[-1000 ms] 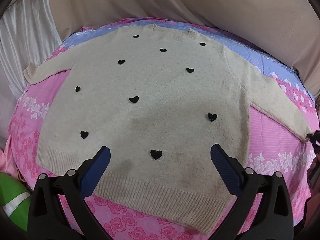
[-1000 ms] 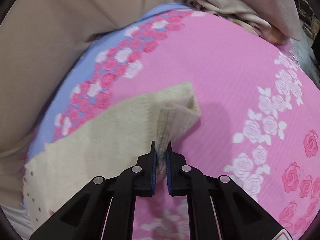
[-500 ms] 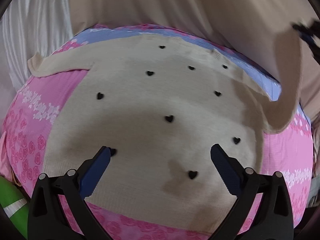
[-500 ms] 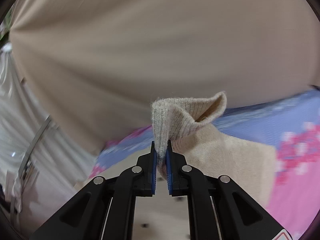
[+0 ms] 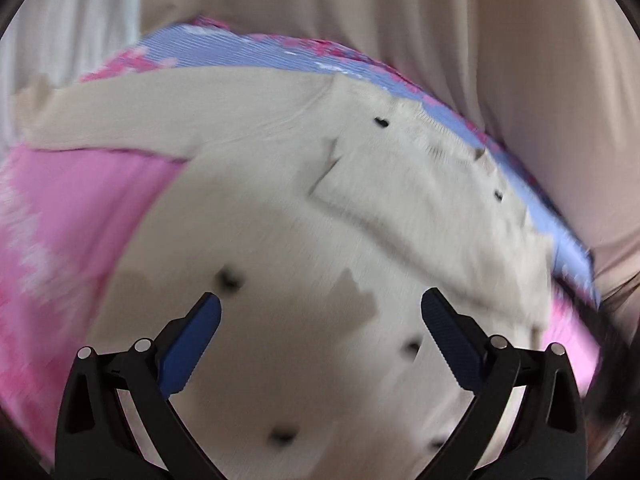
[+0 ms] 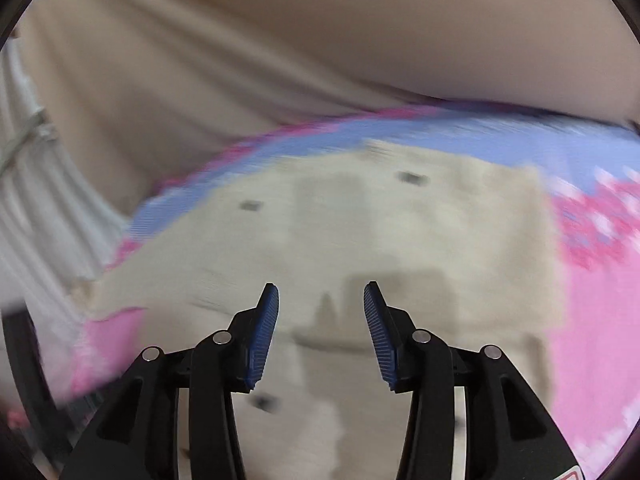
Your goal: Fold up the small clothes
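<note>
A beige knit sweater with small black hearts [image 5: 280, 248] lies flat on the pink and blue floral bedcover [image 5: 76, 208]. Its right sleeve [image 5: 432, 204] is folded across the chest. The left sleeve [image 5: 132, 116] still stretches out to the left. My left gripper [image 5: 320, 332] is open and empty just above the sweater's middle. My right gripper [image 6: 320, 320] is open and empty above the sweater [image 6: 400, 240]. Both views are blurred by motion.
A beige curtain [image 5: 400, 12] hangs behind the bed, with white fabric [image 5: 60, 32] at the far left. The bedcover's blue band [image 6: 480, 136] runs along the far edge, with pink cover [image 6: 592, 320] to the right of the sweater.
My right gripper carried the right sleeve up and over the sweater's chest, then opened and let it go. My left gripper moved forward over the sweater, staying open.
</note>
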